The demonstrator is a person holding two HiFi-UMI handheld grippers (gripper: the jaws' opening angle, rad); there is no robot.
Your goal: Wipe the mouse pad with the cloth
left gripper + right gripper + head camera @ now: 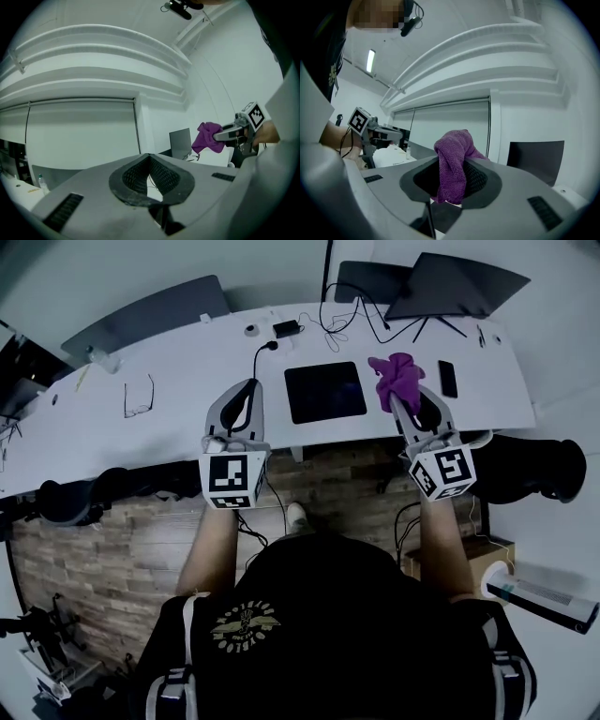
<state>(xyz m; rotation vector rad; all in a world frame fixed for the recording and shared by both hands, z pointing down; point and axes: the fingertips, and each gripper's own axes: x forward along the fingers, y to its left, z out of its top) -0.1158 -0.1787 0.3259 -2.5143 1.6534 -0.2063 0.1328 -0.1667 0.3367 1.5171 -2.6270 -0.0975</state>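
Pinched between the fingers of the right gripper (pixel 451 183) — purple cloth (pixel 452 150), bunched, sticking up past the tips. Just left of it, flat on the white desk (pixel 178 418) — black mouse pad (pixel 324 391). Left gripper (pixel 150 161) fingers closed together, empty, left of the pad.

Mouse pad (pixel 324 391) lay mid-table (pixel 187 418), left gripper (pixel 250 385) just beside its left edge, right gripper (pixel 397 399) at its right with the cloth (pixel 397 376) in its jaws, smartphone (pixel 448 378) right of the cloth, eyeglasses (pixel 138 396) well left, laptop (pixel 457 285) behind at right, power adapter (pixel 286 328) behind the pad.
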